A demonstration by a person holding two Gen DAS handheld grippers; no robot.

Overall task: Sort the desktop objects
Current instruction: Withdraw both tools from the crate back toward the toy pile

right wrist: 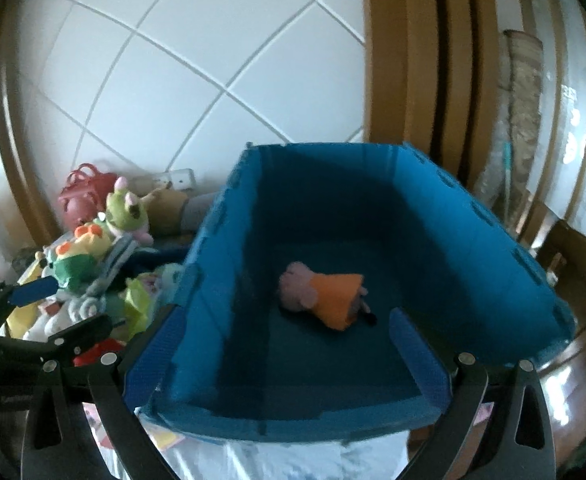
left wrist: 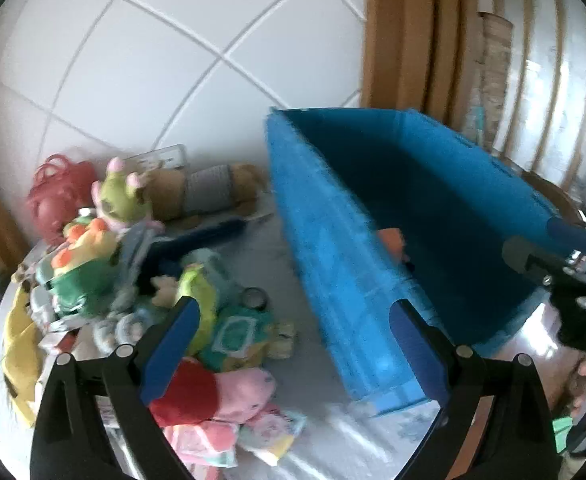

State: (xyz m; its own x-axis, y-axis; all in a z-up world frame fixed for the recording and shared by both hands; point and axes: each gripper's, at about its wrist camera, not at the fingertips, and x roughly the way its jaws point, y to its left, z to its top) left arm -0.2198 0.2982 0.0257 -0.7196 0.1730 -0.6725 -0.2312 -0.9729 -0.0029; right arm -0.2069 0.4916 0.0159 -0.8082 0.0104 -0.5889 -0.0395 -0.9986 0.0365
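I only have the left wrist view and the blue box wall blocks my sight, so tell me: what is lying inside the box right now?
Observer: One soft toy, pink with an orange dress, lies on the floor of the blue box.
Operator: Anything else in there?
Observer: No, the rest of the box floor is bare.
Operator: Is the right gripper holding something?
Observer: No, the right gripper has its jaws wide open and empty, hovering over the near end of the box.
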